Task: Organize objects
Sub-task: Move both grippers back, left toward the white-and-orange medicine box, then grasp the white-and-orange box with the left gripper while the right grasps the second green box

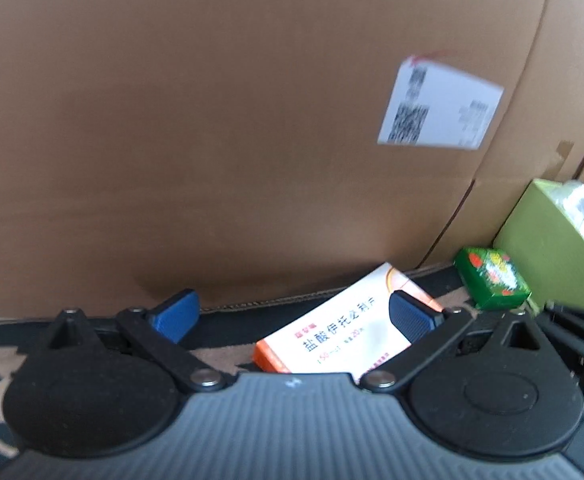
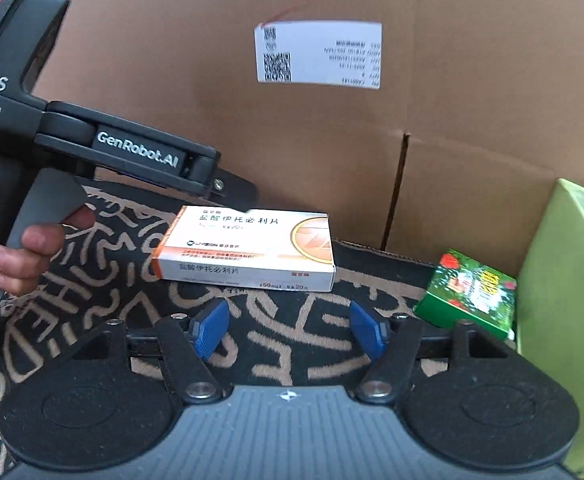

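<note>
Flat cardboard pill box [image 2: 248, 250], white with orange ends, lies on the patterned rug [image 2: 92, 280] by a big corrugated carton [image 2: 172, 60]. Left gripper [image 1: 292, 314] and right gripper [image 2: 290, 332] both spread, holding nothing. Glossy green box [image 2: 469, 294] sits beside a lime bin [image 1: 547, 252] holding packets.

Even, moderately bright light, no harsh glare. The left wrist view is motion-blurred: the shipping label [image 1: 439, 104] smears. The right wrist view is sharper. Fisheye bending curves the cardboard box [image 2: 331, 120] edges; corners darken.
</note>
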Available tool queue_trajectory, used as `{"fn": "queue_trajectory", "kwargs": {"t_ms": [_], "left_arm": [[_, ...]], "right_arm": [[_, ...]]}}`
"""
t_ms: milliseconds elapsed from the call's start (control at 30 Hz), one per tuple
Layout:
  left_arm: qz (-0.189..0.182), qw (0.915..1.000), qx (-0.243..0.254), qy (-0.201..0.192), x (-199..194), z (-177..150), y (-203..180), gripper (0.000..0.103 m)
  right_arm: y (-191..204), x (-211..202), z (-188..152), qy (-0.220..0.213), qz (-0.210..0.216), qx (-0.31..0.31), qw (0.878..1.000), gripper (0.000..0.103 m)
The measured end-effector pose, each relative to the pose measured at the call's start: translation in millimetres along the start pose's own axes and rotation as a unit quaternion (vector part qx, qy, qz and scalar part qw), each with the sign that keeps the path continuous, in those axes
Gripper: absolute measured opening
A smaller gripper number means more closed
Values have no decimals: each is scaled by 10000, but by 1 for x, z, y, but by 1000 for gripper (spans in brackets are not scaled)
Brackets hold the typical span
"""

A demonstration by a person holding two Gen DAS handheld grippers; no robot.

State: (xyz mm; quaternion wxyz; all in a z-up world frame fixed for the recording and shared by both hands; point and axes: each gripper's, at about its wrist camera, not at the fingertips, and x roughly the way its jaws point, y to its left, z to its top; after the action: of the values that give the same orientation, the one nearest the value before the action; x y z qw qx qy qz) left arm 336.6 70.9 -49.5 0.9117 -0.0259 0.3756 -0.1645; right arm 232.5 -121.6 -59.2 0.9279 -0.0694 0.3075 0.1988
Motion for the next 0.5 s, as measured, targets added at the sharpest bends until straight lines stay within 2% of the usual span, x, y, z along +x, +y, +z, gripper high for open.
{"fn": "queue_trajectory", "kwargs": {"t_ms": [67,100,200,267,333,367,400,500], "left_arm": [[-291,9993,-55,227,7,-3,4,91],[-440,9989,-42,181,4,-7,4,89],[-607,9975,311,157,-8,-19,-6,87],[-758,9949,641,166,-18,-30,-15,87],[-718,9933,901,83,-28,-36,-25,88],[-639,9932,971,-29,-32,-36,-28,93],[-499,9933,1028,-183,-35,-36,-32,99],[-171,9918,1188,-446,-33,-26,-45,103]], "right_arm": [[0,8,2,-33,-185,14,9998,70],[-2,10,3,-66,-237,79,9997,70],[-3,13,4,-89,-263,230,9994,70],[2,9,1,-91,-284,47,9995,70],[7,0,-4,-90,-376,-152,9991,70],[7,-7,-8,-119,-499,-176,9985,70],[7,-13,-12,-139,-712,-117,9973,70],[-4,-31,-24,-321,-1299,438,9900,68]]}}
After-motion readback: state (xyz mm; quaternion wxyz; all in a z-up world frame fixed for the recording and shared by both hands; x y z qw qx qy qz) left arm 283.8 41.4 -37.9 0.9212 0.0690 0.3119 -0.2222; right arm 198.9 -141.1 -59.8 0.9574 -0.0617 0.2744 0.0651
